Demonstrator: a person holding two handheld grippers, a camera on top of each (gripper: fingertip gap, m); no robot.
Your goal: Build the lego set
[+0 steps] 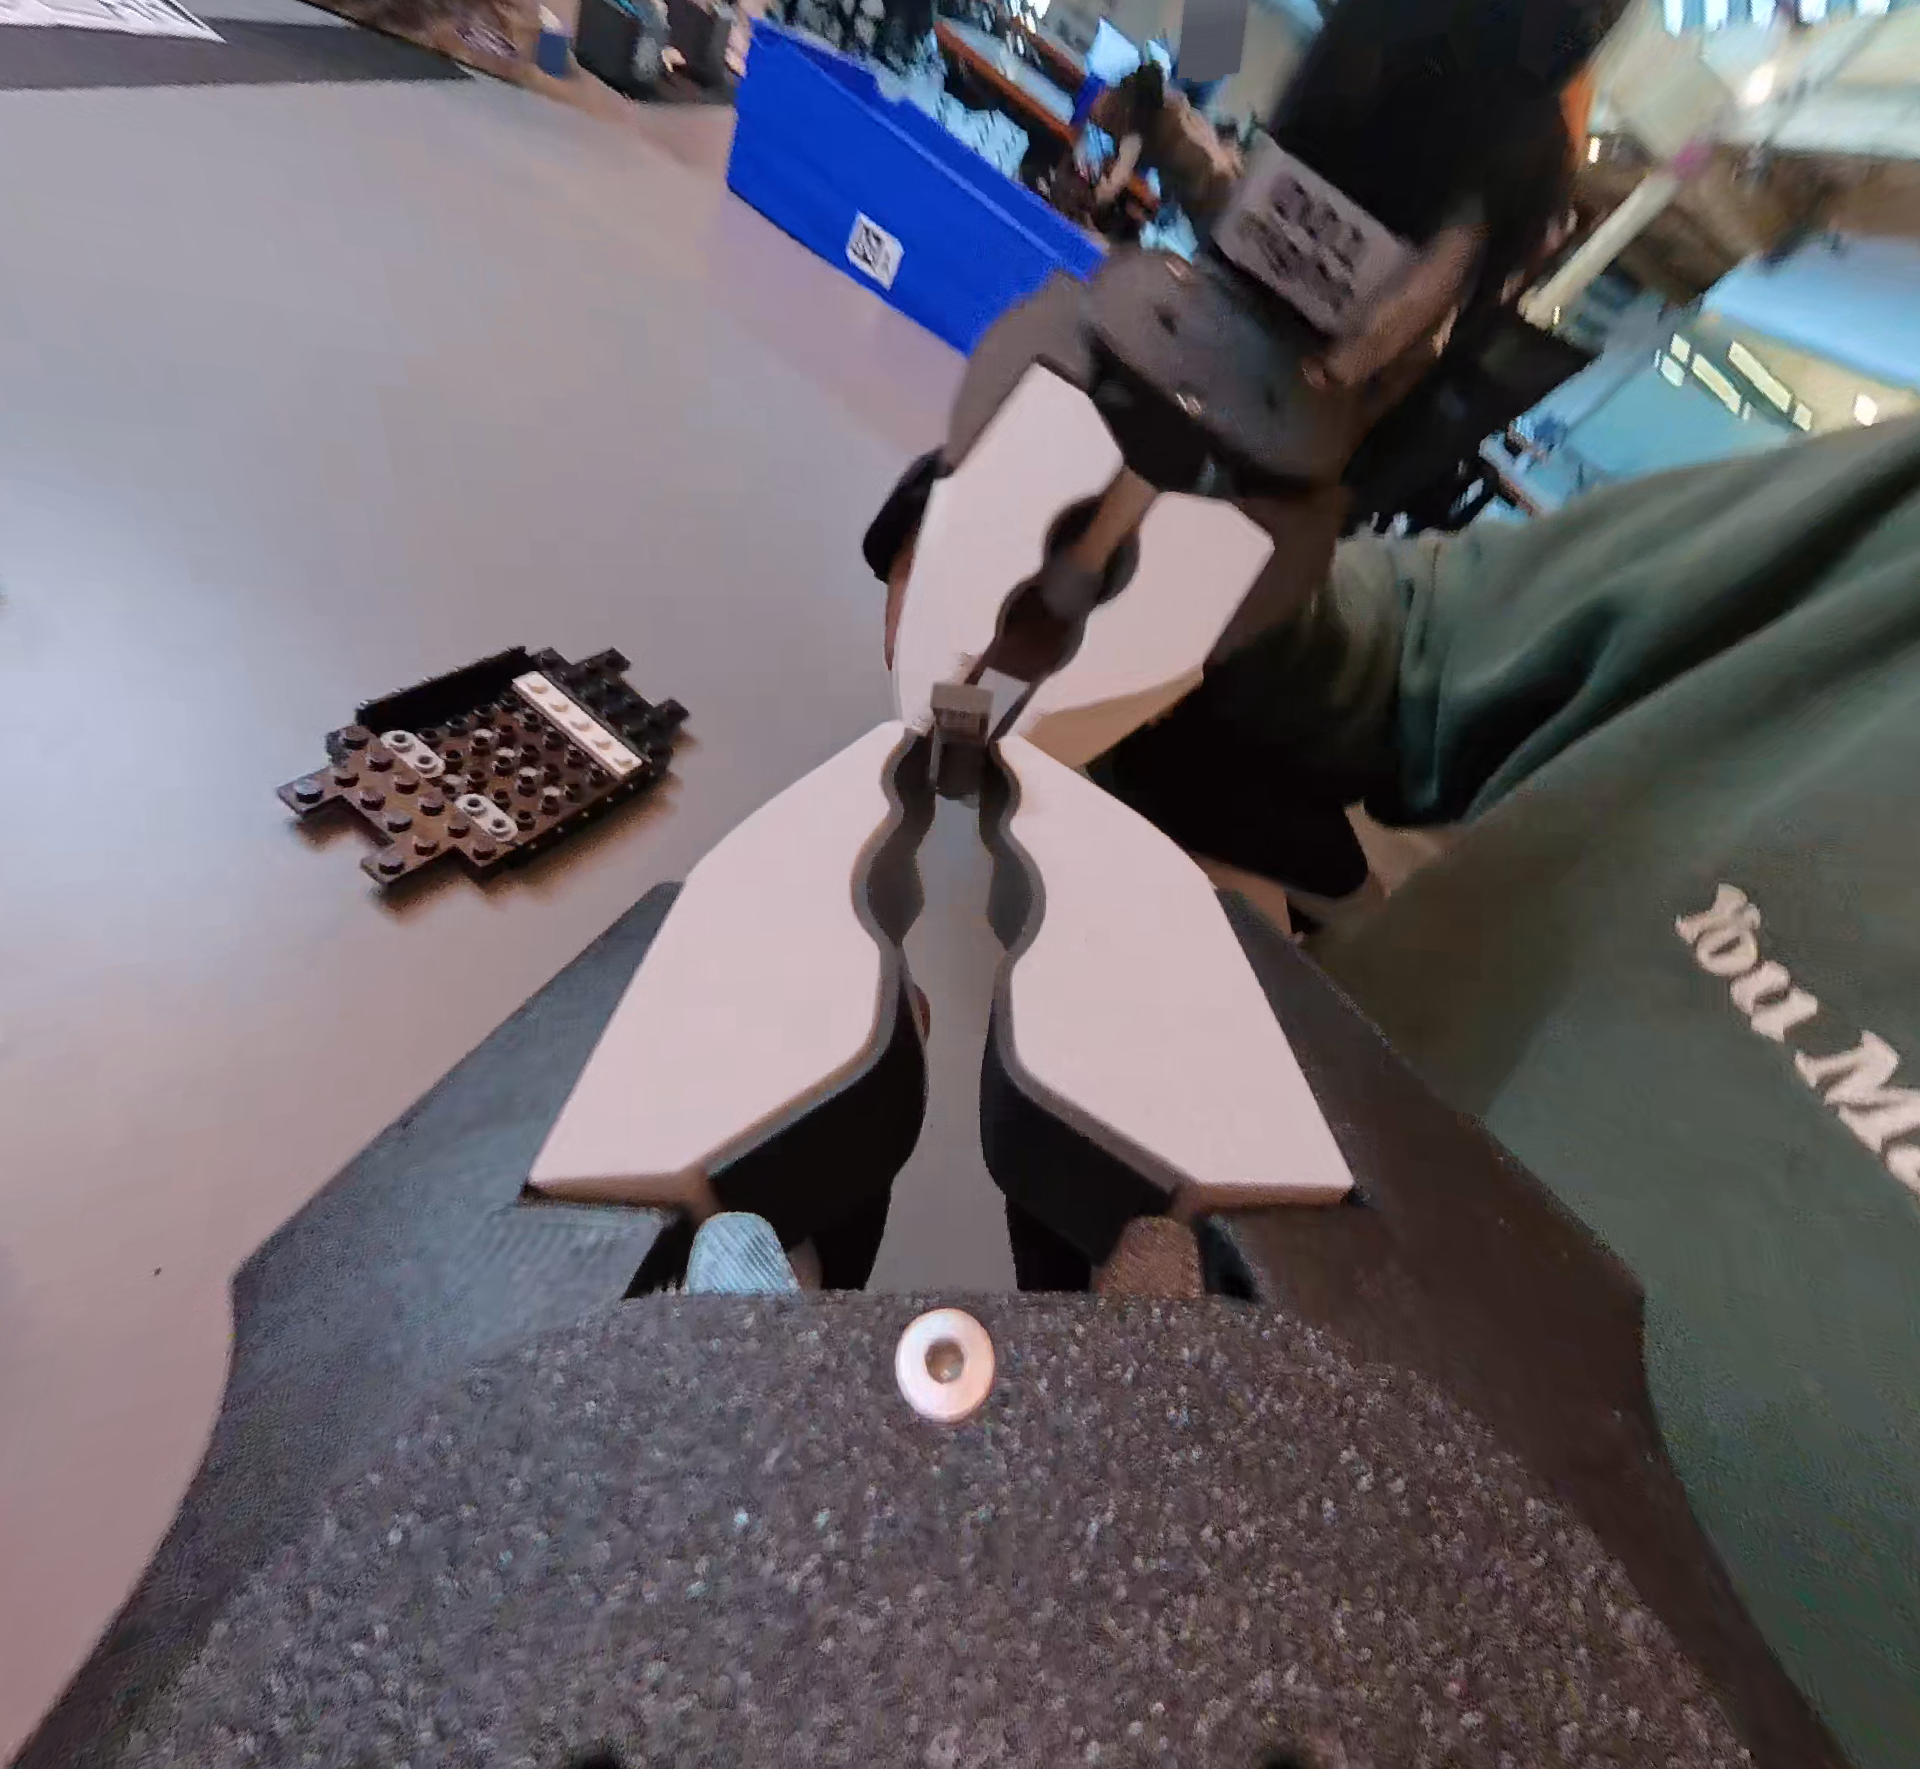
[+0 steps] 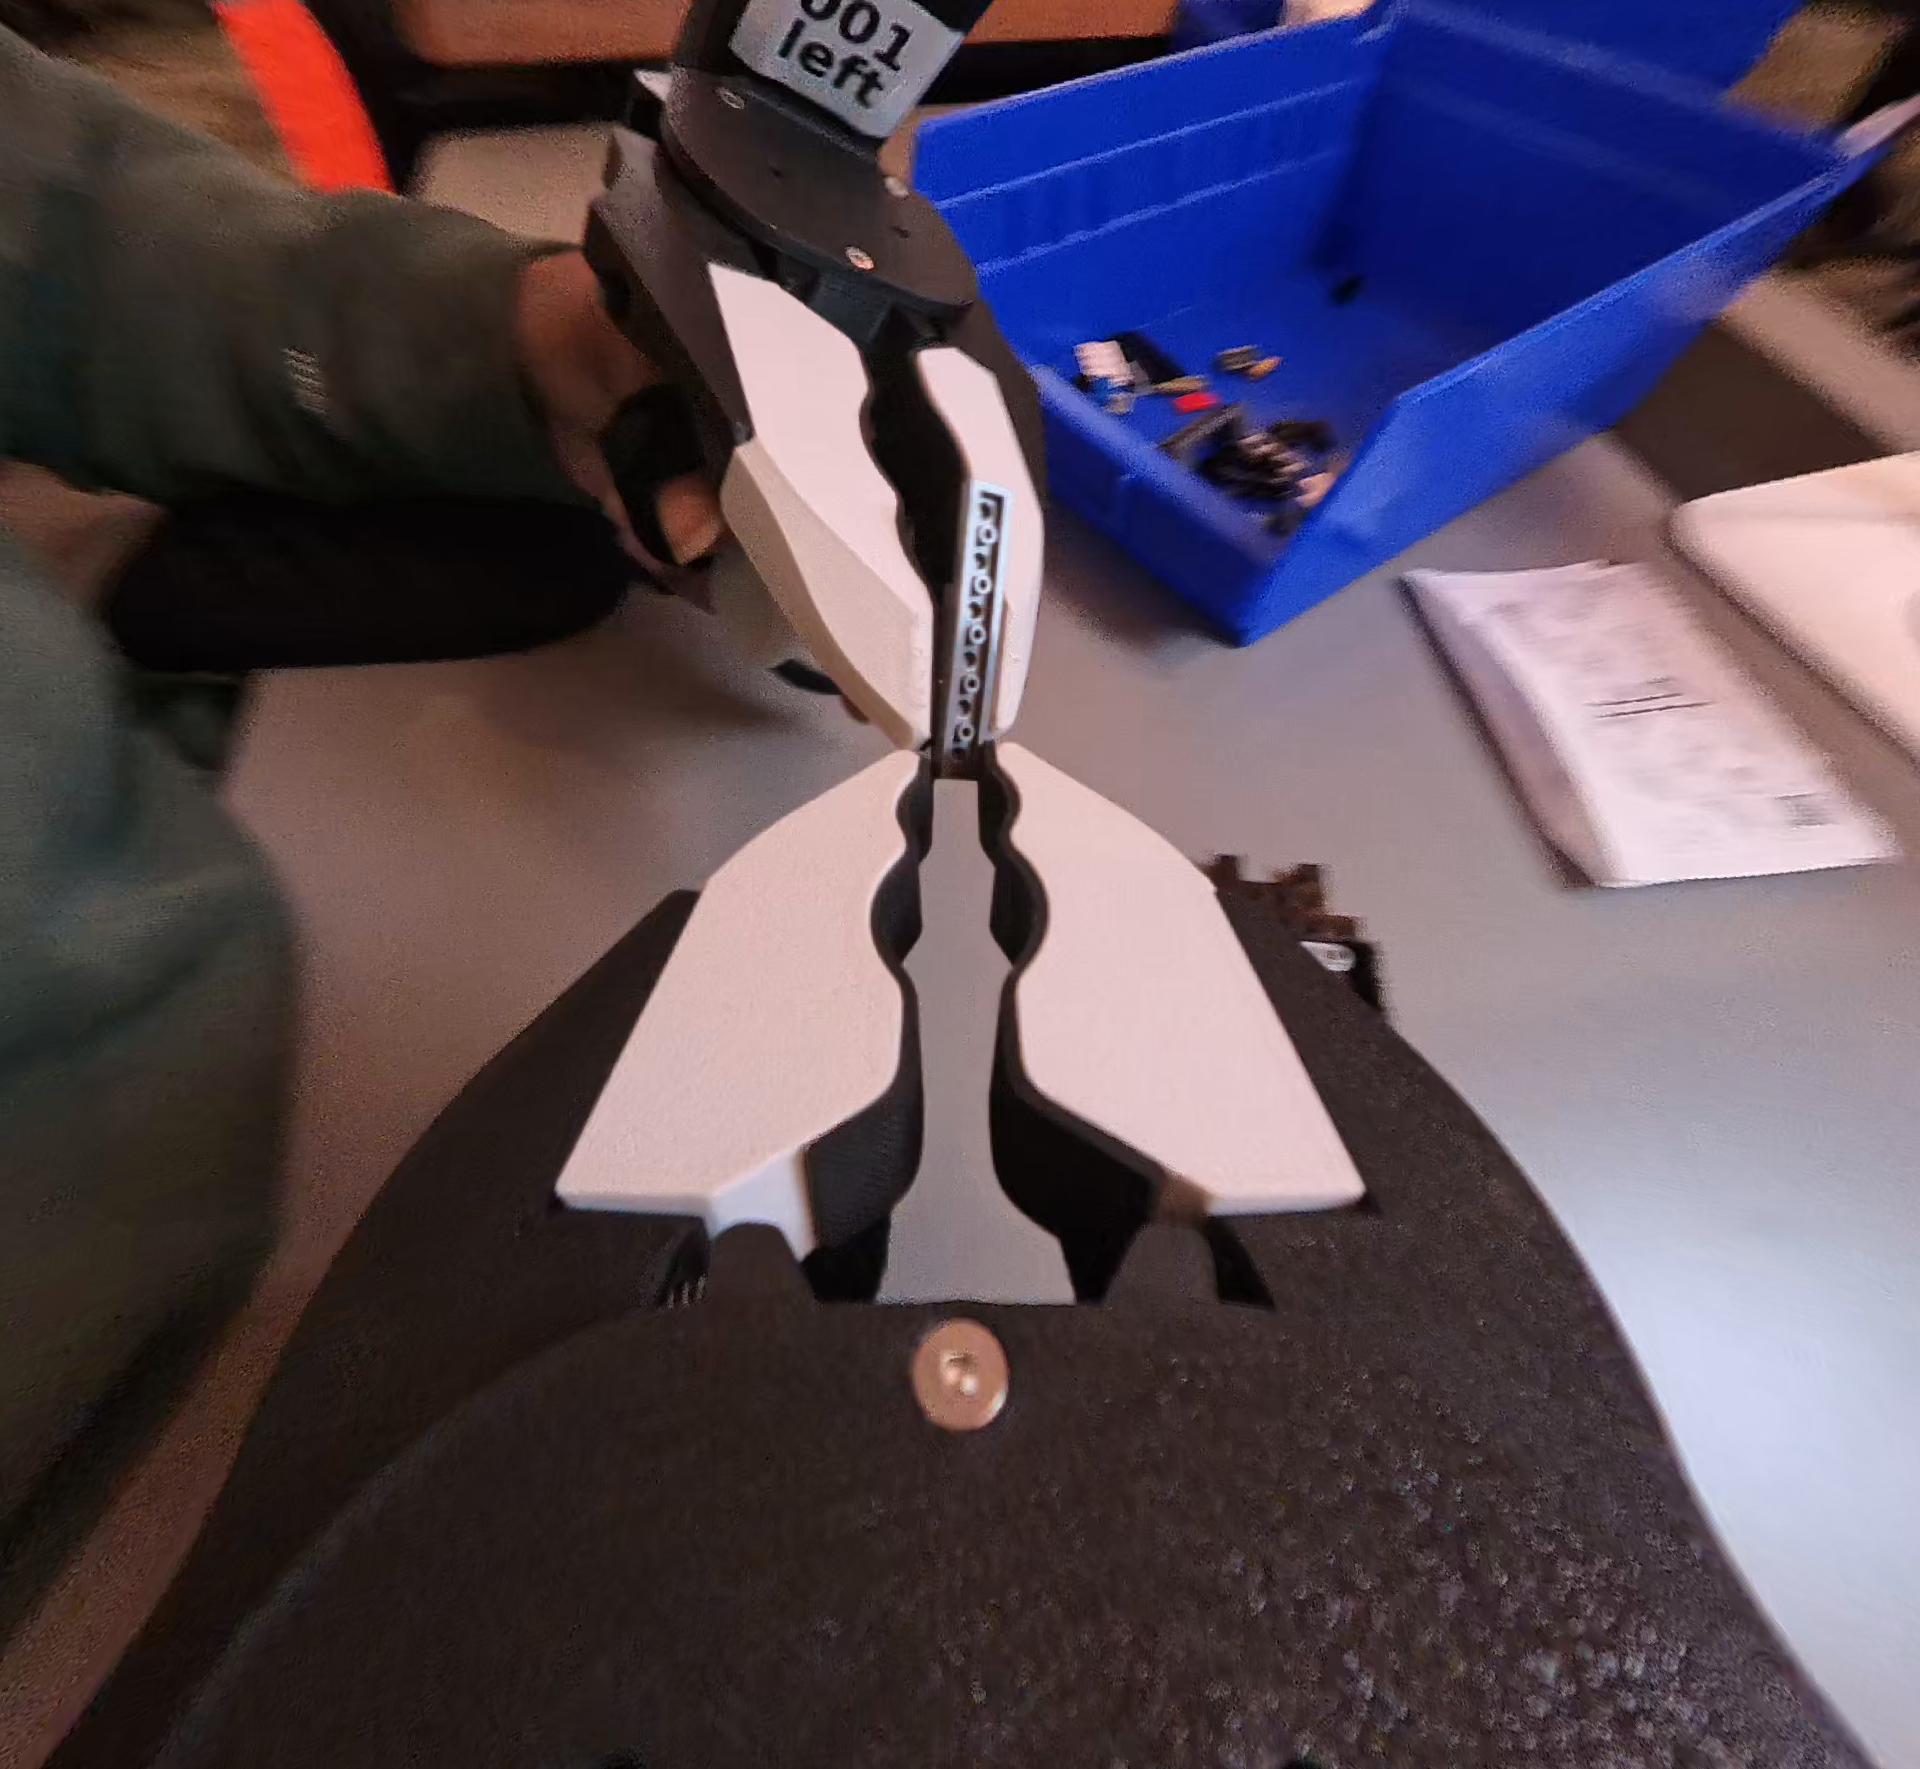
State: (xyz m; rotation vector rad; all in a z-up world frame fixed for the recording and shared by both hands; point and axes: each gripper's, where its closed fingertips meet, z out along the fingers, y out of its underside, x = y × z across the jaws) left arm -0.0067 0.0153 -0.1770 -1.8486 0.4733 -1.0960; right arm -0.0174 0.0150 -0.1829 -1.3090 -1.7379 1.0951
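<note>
My left gripper (image 1: pixel 951 755) and my right gripper (image 2: pixel 956 772) meet tip to tip above the grey table (image 1: pixel 416 369). Both are shut on the end of a long light grey studded plate (image 2: pixel 977 618). In the right wrist view the plate runs up across the left gripper (image 2: pixel 956 734). In the left wrist view its grey end (image 1: pixel 956 720) shows between the tips, in front of the right gripper (image 1: pixel 968 696). A black brick base (image 1: pixel 488 763) with white and grey pieces on it lies on the table to the left of the grippers.
A blue bin (image 2: pixel 1455 192) with several small loose pieces (image 2: pixel 1216 431) stands at the back right; it also shows in the left wrist view (image 1: pixel 883 161). A paper booklet (image 2: pixel 1642 722) lies to the right. A person's green sleeve (image 1: pixel 1610 680) is close on the right. Less than 4 cm separates the two grippers' tips.
</note>
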